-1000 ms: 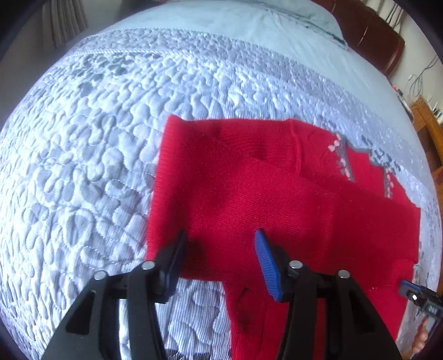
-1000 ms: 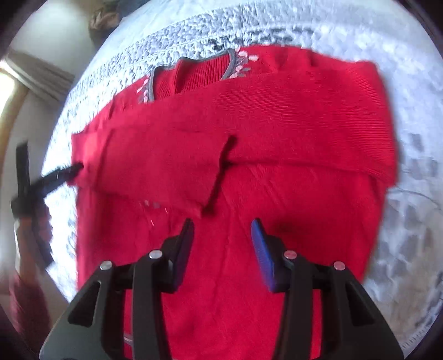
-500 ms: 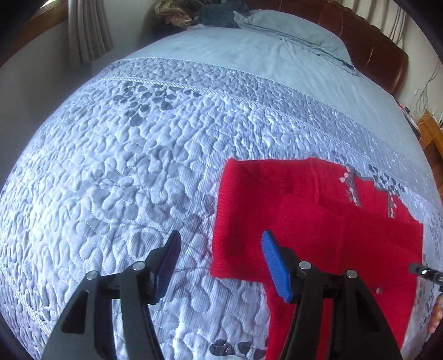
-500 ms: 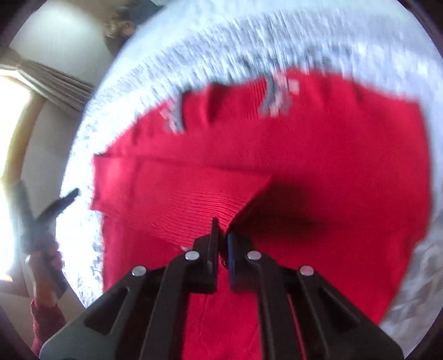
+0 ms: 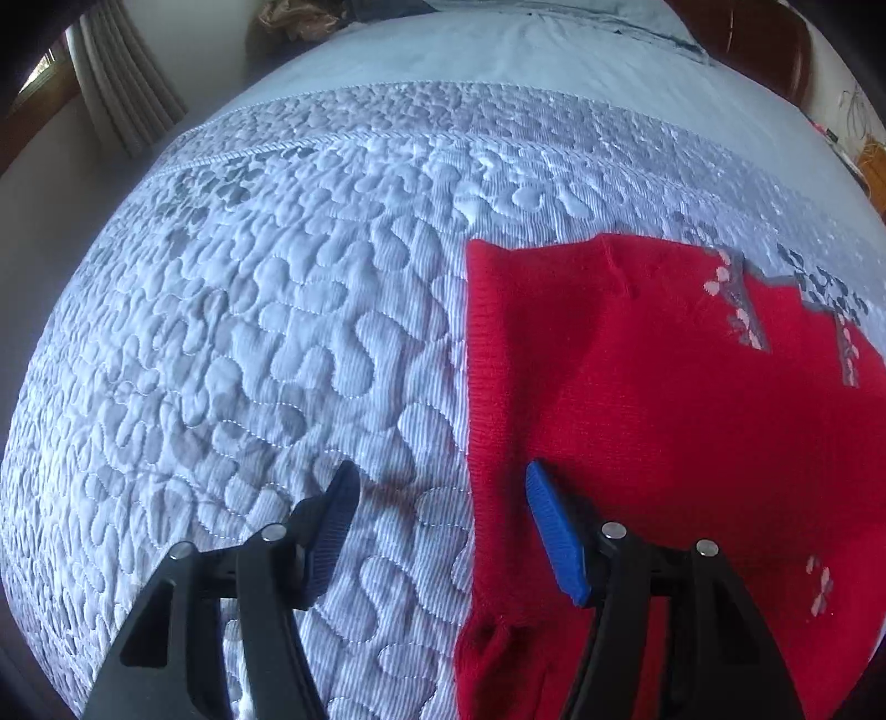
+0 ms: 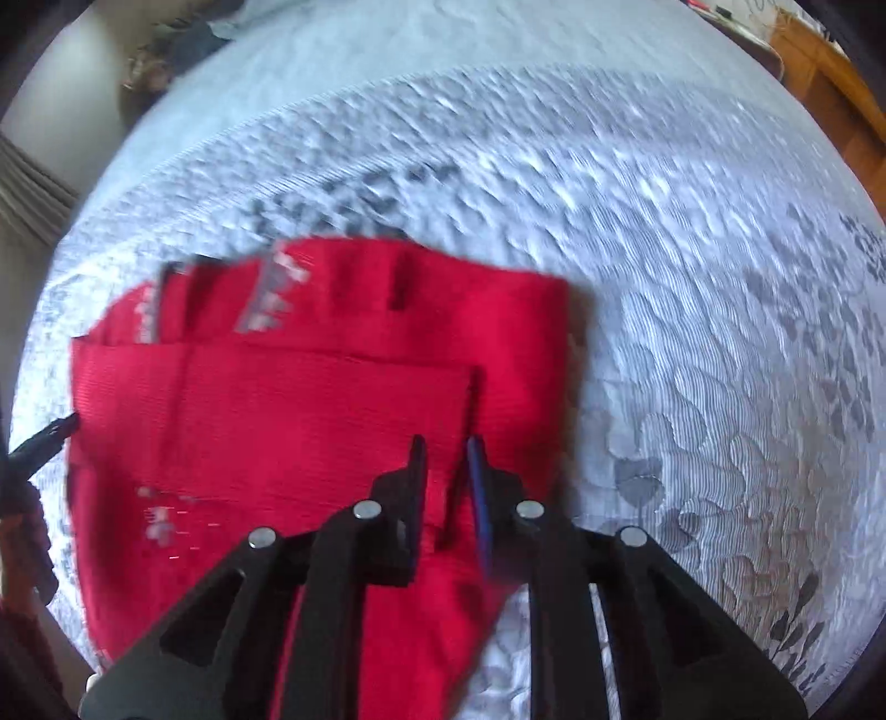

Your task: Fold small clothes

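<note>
A small red knit sweater (image 5: 653,399) with a grey floral collar lies on the quilted bedspread (image 5: 249,332). My left gripper (image 5: 437,487) is open and empty, hovering over the sweater's left edge, one finger over the quilt, the other over red cloth. In the right wrist view the sweater (image 6: 277,399) has a sleeve folded across its chest. My right gripper (image 6: 446,459) stands over the sleeve's cuff end with its jaws a narrow gap apart; the view is blurred, and I cannot tell whether cloth is pinched.
The grey-blue quilt (image 6: 692,277) spreads wide on all sides. A dark wooden headboard (image 5: 764,39) and curtains (image 5: 127,105) stand at the far end. The tip of the other gripper (image 6: 50,437) shows at the sweater's left edge in the right wrist view.
My right gripper shut on the folded sleeve's cuff, drew it to the right across the sweater, and its jaws now stand slightly apart. My left gripper stayed open near the sweater's left edge.
</note>
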Tool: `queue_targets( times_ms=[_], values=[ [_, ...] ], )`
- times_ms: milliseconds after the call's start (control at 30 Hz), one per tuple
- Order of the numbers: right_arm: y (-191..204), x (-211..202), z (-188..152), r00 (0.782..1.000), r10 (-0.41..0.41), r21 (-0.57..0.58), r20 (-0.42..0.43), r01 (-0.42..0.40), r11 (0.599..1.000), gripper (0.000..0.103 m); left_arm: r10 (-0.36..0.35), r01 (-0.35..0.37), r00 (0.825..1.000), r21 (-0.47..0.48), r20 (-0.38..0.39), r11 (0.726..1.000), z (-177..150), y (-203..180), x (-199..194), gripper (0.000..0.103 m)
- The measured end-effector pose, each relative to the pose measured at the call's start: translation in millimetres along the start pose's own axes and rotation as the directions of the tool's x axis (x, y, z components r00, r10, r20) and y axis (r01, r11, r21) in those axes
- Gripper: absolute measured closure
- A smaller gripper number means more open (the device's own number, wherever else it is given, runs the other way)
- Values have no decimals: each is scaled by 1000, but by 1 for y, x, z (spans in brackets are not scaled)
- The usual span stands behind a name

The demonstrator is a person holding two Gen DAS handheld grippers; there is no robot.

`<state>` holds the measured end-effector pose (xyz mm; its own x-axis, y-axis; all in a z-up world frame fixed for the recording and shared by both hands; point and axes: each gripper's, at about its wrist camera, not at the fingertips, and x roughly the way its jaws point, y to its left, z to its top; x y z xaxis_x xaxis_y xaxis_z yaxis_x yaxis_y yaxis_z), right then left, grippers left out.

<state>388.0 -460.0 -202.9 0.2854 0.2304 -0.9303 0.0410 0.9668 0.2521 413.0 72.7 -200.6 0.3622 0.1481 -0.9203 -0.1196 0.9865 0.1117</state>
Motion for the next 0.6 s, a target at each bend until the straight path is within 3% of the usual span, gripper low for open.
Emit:
queue_targets(
  times_ms=[133,367,500,600],
  values=[
    [-8,5,3,994,105,62,-8,-104,993,73,-25,24,999,10,30,1000,6,-4,-9,40],
    [-2,36,1,999,24,68,-46,-21,997,80,58,-58,998,71,13,996,7,-22,10,37],
    [8,27,-3,1000,-31,20,-8,31,999,80,48,-47,999,48,-10,998,8,-18,9,37],
    [9,-6,-19,999,36,22,41,-36,999,71,-27,28,999,20,-33,999,1,-7,-12,38]
  ],
)
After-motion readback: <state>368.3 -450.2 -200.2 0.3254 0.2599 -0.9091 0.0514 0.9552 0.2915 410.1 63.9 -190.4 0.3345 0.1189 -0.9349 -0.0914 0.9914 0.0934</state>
